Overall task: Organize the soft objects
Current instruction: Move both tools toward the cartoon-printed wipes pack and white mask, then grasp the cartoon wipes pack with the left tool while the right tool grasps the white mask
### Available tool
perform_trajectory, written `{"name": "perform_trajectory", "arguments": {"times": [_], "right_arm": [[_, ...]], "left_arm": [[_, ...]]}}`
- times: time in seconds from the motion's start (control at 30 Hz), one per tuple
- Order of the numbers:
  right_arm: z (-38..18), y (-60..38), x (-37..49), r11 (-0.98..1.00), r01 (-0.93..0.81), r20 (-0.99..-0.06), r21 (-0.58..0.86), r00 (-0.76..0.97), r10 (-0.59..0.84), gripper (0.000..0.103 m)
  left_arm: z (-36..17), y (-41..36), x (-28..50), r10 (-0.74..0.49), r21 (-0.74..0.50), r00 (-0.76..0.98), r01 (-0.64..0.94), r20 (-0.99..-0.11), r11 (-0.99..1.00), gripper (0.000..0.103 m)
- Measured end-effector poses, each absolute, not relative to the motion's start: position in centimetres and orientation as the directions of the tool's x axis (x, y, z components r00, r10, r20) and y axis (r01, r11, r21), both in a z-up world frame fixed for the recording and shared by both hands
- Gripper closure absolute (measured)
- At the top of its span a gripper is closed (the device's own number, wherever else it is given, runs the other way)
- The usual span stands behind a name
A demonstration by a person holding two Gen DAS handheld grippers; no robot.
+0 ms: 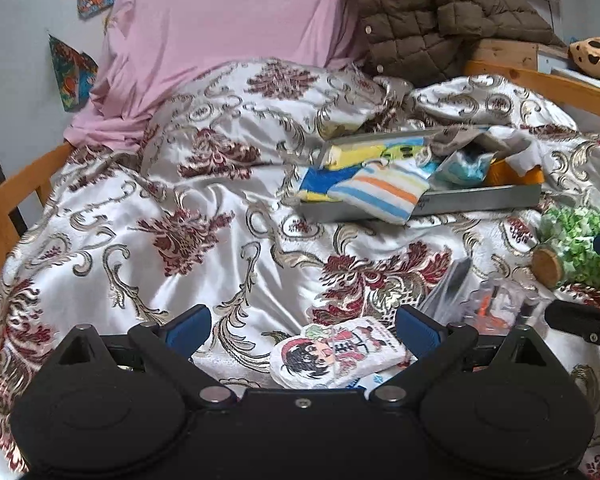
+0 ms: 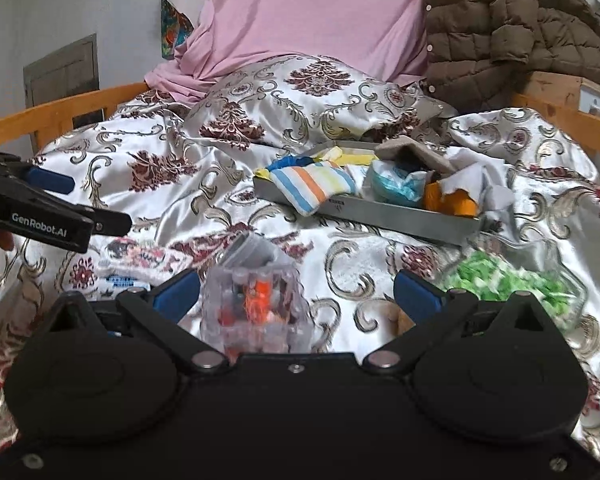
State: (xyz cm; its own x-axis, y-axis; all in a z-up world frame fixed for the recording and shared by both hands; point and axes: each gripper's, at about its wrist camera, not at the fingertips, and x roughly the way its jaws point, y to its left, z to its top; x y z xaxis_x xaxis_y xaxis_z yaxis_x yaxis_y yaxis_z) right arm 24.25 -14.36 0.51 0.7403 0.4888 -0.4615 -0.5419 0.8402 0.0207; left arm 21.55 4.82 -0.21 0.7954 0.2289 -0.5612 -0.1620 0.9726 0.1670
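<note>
Now my left gripper [image 1: 302, 330] hangs with jaws apart over the cartoon-print cloth [image 1: 340, 354] lying on the bed's floral quilt [image 1: 148, 216]. My right gripper [image 2: 296, 294] is likewise spread around a clear plastic box [image 2: 256, 304], while the gray tray [image 2: 380, 210] of folded cloths sits farther back.

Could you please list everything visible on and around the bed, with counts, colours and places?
Tray: one, grey metal, mid-bed, holding cloths.
Striped cloth: one, blue, orange and yellow stripes, draped over the tray's front edge.
Cartoon cloth: one, white with a red print, between the left gripper's fingers.
Clear container: one, transparent with orange contents, between the right gripper's fingers.
Green-filled jar: one, lying right of the tray.
Bedspread: one, white with maroon and gold.
Pink sheet: one, at the head.
Brown jacket: one, quilted, far right.
Left gripper: open.
Right gripper: open.
</note>
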Motion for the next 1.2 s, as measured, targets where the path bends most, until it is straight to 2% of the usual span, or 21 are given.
{"name": "perform_trajectory", "arguments": {"times": [0.23,0.37,0.5,0.63,0.73,0.87,1.0,1.2], "right_arm": [[0.4,-11.8,27.7,0.830,-0.556,-0.497,0.038,0.710,0.499,0.001],[0.3,-10.2,29.5,0.817,-0.573,-0.523,0.069,0.676,0.519,0.002],[0.1,-8.4,30.5,0.798,-0.600,-0.546,0.057,0.650,0.528,0.021],[-0.6,-7.2,31.1,0.782,-0.621,-0.575,0.051,0.622,0.531,0.032],[-1.1,-6.4,31.5,0.776,-0.629,-0.595,0.050,0.605,0.529,0.046],[-1.6,-5.7,31.6,0.766,-0.640,-0.612,0.054,0.586,0.532,0.073],[-1.9,-5.6,31.6,0.762,-0.645,-0.610,0.056,0.582,0.537,0.083],[-1.9,-6.0,31.4,0.763,-0.644,-0.604,0.062,0.585,0.542,0.091]], "left_arm": [[-1.9,7.0,23.6,0.181,0.107,0.739,-0.147,-0.649,0.983,0.006],[-2.7,7.9,24.0,0.150,0.058,0.711,-0.152,-0.687,0.987,0.010],[-3.4,7.9,24.4,0.127,0.044,0.696,-0.135,-0.706,0.990,0.019],[-4.0,7.7,24.7,0.104,0.031,0.687,-0.119,-0.719,0.992,0.023],[-3.9,7.6,24.8,0.093,0.022,0.691,-0.111,-0.717,0.994,0.029],[-3.8,7.3,24.8,0.093,0.026,0.700,-0.105,-0.708,0.994,0.040],[-3.4,7.3,24.7,0.084,0.017,0.713,-0.100,-0.696,0.995,0.053],[-3.4,6.9,24.5,0.067,0.012,0.725,-0.080,-0.686,0.997,0.059]]}}
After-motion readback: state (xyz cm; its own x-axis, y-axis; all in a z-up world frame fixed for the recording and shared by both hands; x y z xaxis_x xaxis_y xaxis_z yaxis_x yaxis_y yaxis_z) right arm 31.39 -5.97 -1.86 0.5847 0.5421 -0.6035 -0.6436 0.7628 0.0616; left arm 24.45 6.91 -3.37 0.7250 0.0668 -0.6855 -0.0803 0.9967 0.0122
